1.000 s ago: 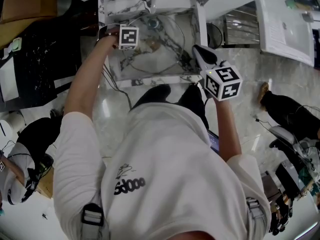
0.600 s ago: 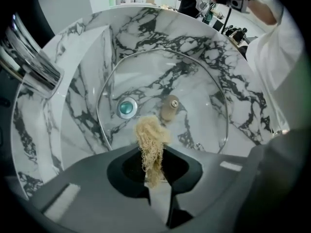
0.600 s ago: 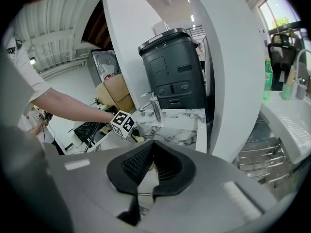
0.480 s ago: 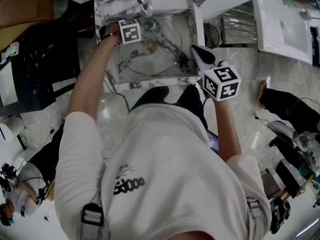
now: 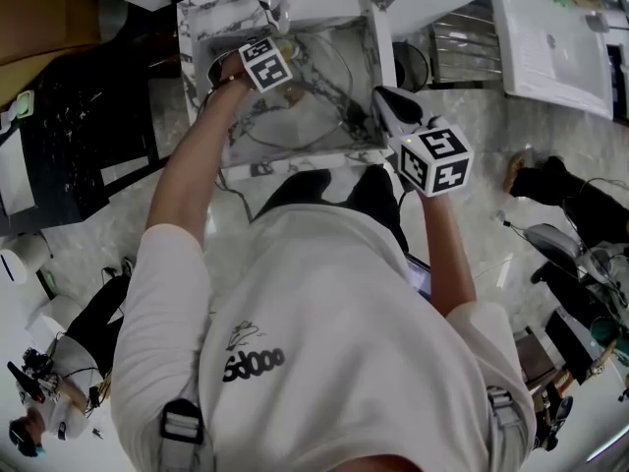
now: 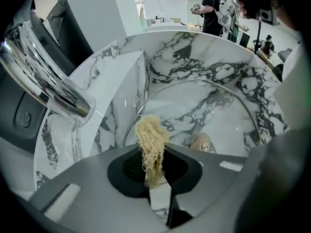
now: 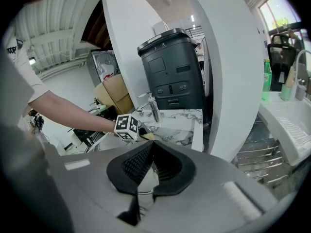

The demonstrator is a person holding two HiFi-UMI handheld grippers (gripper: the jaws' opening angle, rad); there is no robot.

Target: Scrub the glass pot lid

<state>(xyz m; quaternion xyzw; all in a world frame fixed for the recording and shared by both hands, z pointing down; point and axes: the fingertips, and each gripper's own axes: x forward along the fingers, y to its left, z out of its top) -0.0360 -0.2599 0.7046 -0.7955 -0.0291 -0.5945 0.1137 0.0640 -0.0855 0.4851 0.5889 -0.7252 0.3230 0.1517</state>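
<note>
Left gripper (image 6: 155,184) clamped on a frayed, straw-yellow fibrous scrubber (image 6: 151,144) that hides part of the round, metal-rimmed glass pot lid (image 6: 209,113) in the black-veined white marble sink (image 6: 194,57), shiny chrome faucet (image 6: 43,76) alongside, right gripper (image 7: 149,160) pinching the lid's rim.

White shirt (image 5: 324,293): dark chest print (image 5: 254,364), letters unclear, perhaps "Sdooo".
</note>
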